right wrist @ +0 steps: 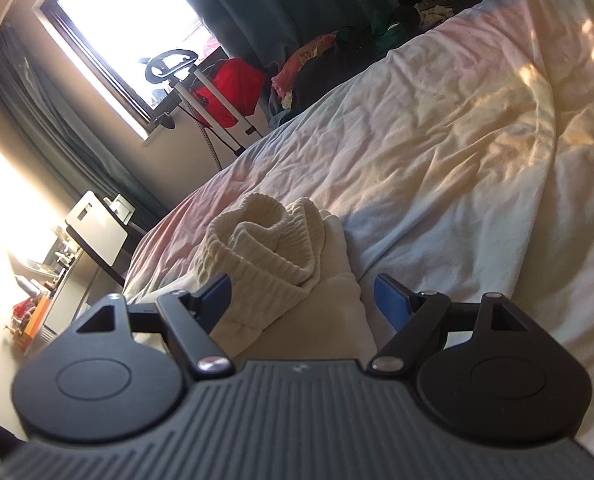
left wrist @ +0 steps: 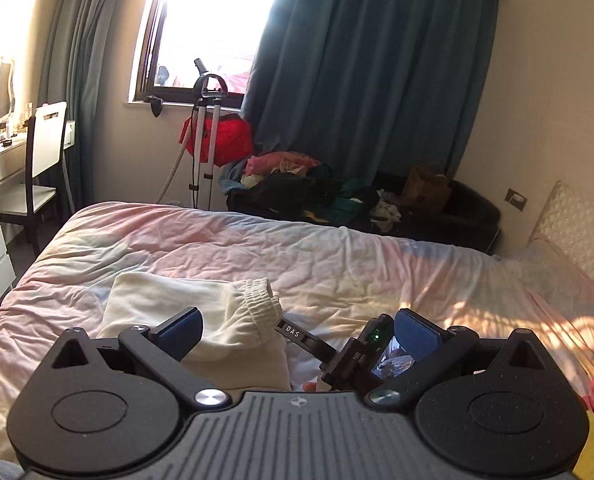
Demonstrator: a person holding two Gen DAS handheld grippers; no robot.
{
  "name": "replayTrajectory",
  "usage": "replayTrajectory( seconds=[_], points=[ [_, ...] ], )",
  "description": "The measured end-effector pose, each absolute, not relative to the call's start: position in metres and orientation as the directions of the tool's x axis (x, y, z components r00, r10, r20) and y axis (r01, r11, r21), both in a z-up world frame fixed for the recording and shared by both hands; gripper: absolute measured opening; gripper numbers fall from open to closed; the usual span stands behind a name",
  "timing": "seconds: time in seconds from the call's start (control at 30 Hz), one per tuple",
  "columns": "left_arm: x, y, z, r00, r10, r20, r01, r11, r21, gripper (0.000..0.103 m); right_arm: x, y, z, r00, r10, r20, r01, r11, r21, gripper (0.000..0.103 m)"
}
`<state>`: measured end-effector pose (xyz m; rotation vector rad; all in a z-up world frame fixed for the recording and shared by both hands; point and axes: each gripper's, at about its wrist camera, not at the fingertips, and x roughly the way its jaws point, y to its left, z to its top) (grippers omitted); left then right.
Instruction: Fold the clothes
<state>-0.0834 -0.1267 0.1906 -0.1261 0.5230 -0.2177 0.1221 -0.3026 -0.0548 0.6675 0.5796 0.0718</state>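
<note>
One folded cream sweatshirt point(left wrist: 201, 312) lies near on the bed point(left wrist: 337, 256). Both claws, left claw point(left wrist: 297, 330) and right claw point(right wrist: 303, 298), hang released over it

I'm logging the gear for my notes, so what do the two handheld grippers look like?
Both match: the left gripper and right gripper have ribbed grey bodies, black round-hubbed linkage arms with silver screws, and blue finger pads. White "DAS" lettering marks the right gripper where it shows in the left view.
</note>
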Motion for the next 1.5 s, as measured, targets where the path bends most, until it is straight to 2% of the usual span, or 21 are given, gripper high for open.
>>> replayTrajectory(
  seconds=[0.13, 0.33, 0.8, 0.9, 1.07, 1.17, 1.33, 1.4, 1.43, 1.47, 1.5],
  points=[
    [-0.08, -0.128, 0.191, 0.846, -0.242, -0.475, 0.177, 0.968, -0.178, 0.103, 0.122, -0.302, -0.055, 0.84, 0.246, -0.484, 0.116, 0.79, 0.602, 0.081],
    [-0.067, -0.126, 0.173, 0.831, -0.31, -0.461, 0.233, 0.948, -0.218, 0.103, 0.123, -0.3, -0.057, 0.833, 0.259, -0.488, 0.112, 0.786, 0.608, 0.081],
    [0.064, -0.065, 0.008, 0.898, -0.053, -0.437, 0.115, 0.987, 0.115, 0.103, 0.12, -0.311, -0.067, 0.847, 0.319, -0.425, 0.097, 0.694, 0.713, 0.081],
    [0.078, -0.042, -0.007, 0.891, -0.035, -0.452, 0.084, 0.992, 0.089, 0.103, 0.125, -0.311, -0.075, 0.84, 0.385, -0.382, 0.062, 0.632, 0.772, 0.081],
    [0.101, -0.005, -0.032, 0.879, -0.005, -0.477, 0.032, 0.998, 0.047, 0.103, 0.153, -0.294, -0.095, 0.789, 0.494, -0.366, 0.049, 0.543, 0.839, 0.081],
    [0.115, 0.018, -0.047, 0.87, 0.011, -0.493, 0.0, 1.0, 0.023, 0.103, 0.172, -0.28, -0.104, 0.781, 0.487, -0.391, 0.076, 0.547, 0.833, 0.081],
    [0.128, 0.038, -0.059, 0.856, -0.012, -0.516, -0.006, 0.999, -0.034, 0.103, 0.181, -0.275, -0.113, 0.806, 0.466, -0.365, 0.086, 0.519, 0.851, 0.082],
    [0.129, 0.04, -0.061, 0.851, -0.034, -0.523, 0.003, 0.998, -0.059, 0.103, 0.178, -0.274, -0.112, 0.818, 0.444, -0.365, 0.083, 0.537, 0.839, 0.073],
    [0.128, 0.041, -0.061, 0.849, -0.044, -0.527, 0.005, 0.997, -0.075, 0.103, 0.176, -0.272, -0.109, 0.827, 0.422, -0.372, 0.08, 0.565, 0.821, 0.057],
    [0.127, 0.042, -0.061, 0.845, -0.053, -0.532, 0.003, 0.996, -0.094, 0.103, 0.172, -0.271, -0.105, 0.837, 0.401, -0.373, 0.072, 0.595, 0.801, 0.045],
    [0.126, 0.043, -0.06, 0.842, -0.061, -0.536, 0.0, 0.994, -0.114, 0.103, 0.167, -0.269, -0.099, 0.847, 0.386, -0.365, 0.056, 0.618, 0.784, 0.044]
  ],
)
